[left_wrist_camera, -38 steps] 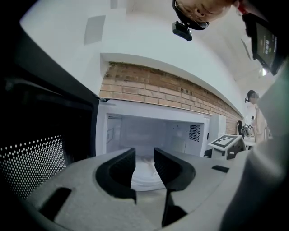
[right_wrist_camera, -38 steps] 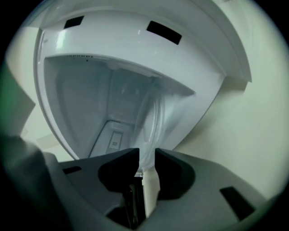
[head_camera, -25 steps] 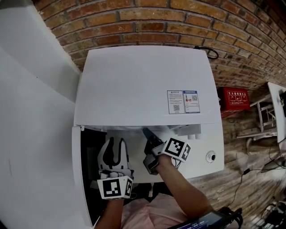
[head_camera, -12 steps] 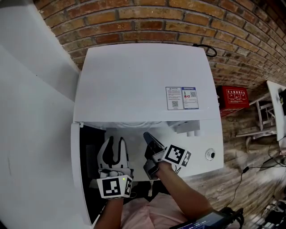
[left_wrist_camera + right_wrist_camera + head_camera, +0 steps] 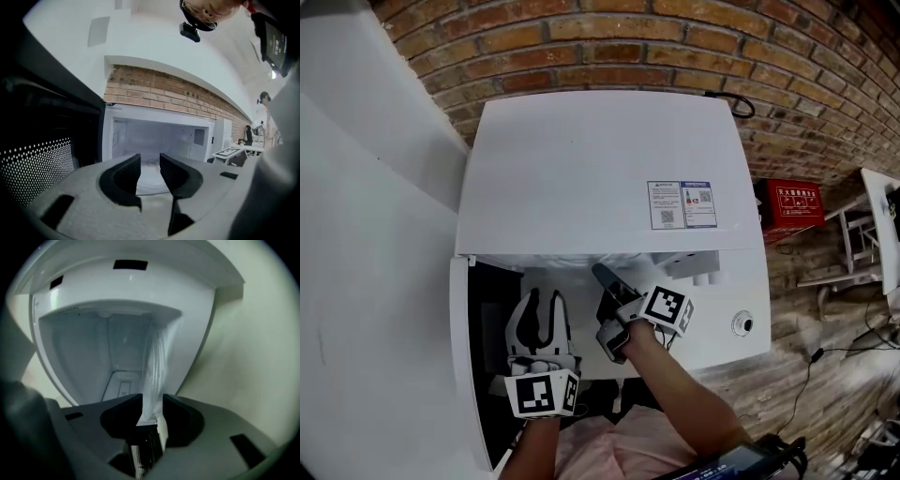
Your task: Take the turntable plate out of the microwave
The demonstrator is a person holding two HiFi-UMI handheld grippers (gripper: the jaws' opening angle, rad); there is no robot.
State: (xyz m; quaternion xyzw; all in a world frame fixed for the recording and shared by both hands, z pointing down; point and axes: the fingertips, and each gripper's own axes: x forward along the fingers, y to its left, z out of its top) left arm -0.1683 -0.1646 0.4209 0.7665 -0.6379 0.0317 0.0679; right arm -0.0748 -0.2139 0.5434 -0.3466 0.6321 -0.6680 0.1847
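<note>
The white microwave (image 5: 600,169) stands with its door (image 5: 461,356) swung open to the left. The glass turntable plate (image 5: 151,180) lies on the cavity floor. My left gripper (image 5: 541,302) hovers just outside the opening. In the left gripper view the left gripper (image 5: 149,159) is open, with a gap between the jaws and nothing in it. My right gripper (image 5: 603,277) reaches into the opening, rolled on its side. Its jaws have just been opening. In the right gripper view the plate (image 5: 157,362) has its rim between the jaws of the right gripper (image 5: 152,399), and I see no squeeze on it.
The perforated inside of the door (image 5: 37,164) rises close on the left. The control panel with its knob (image 5: 742,326) is to the right of the opening. A brick wall (image 5: 675,37) runs behind, a red box (image 5: 795,206) stands at the right, and a white wall (image 5: 366,234) is on the left.
The right gripper has shifted slightly toward the cavity and rolled a little. The left gripper has kept its place.
</note>
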